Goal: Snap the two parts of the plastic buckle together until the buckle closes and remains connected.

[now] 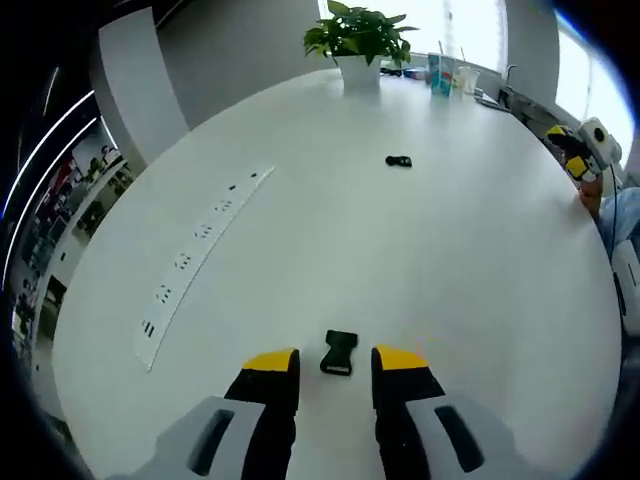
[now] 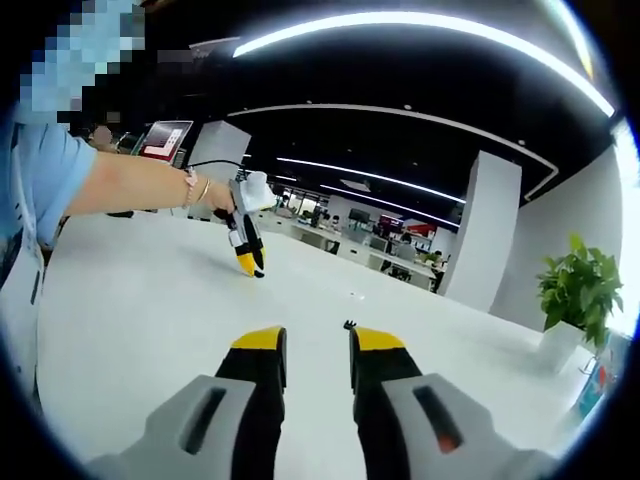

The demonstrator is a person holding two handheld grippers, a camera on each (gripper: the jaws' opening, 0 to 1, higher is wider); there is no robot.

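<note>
Buckle part point(image 1: 339, 353) between left jaws

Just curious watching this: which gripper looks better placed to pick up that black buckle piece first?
Left, probably. The left gripper is open with the near buckle half lying between its yellow tips; the right gripper is raised.

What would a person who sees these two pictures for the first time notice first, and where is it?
First, the small black plastic buckle part lying on the wide white round table, just ahead of the open yellow-tipped left gripper. A second small black buckle piece lies apart, farther up the table, toward the green potted plant at the far edge. In the right gripper view, a person's bare forearm reaches in from the left over the table.
</note>
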